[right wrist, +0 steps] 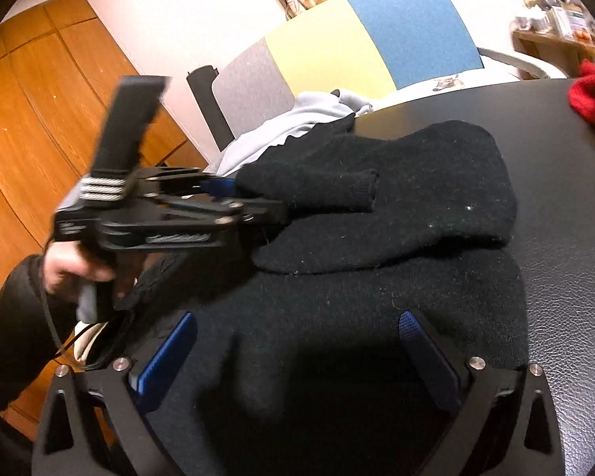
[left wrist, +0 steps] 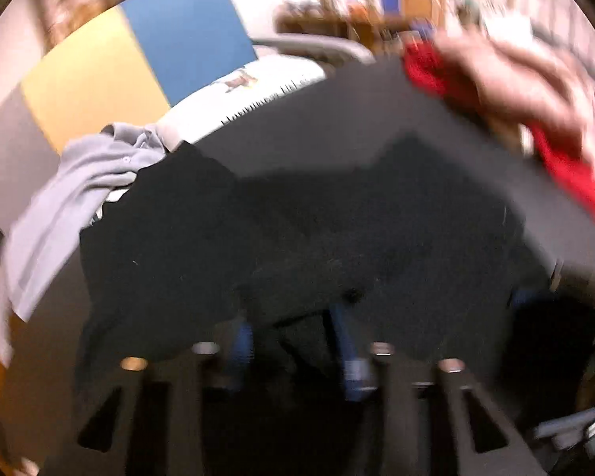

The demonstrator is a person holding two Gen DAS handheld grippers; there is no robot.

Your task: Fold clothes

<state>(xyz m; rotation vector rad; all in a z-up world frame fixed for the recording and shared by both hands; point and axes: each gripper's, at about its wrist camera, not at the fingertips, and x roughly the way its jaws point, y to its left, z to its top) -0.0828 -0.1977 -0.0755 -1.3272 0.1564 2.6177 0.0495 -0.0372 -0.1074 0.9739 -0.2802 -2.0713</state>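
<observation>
A black knit sweater (right wrist: 396,198) lies on the dark leather-look table (right wrist: 567,246), one sleeve folded across its body. In the right wrist view my left gripper (right wrist: 258,198) comes in from the left, held by a hand (right wrist: 71,265), its fingertips closed on the sleeve's edge. The blurred left wrist view shows the same black sweater (left wrist: 337,218) with a fold of it bunched between the blue pads (left wrist: 242,345) of the left gripper (left wrist: 295,341). My right gripper (right wrist: 297,317) stands wide open low over the sweater's near part, nothing pinched between its blue pads (right wrist: 166,353).
A grey garment (right wrist: 297,119) hangs off the table's far left edge. A red garment (right wrist: 587,95) lies at the far right, under another hand (left wrist: 515,75). Behind stand a grey, yellow and blue chair back (right wrist: 357,39) and wooden wardrobe doors (right wrist: 39,99).
</observation>
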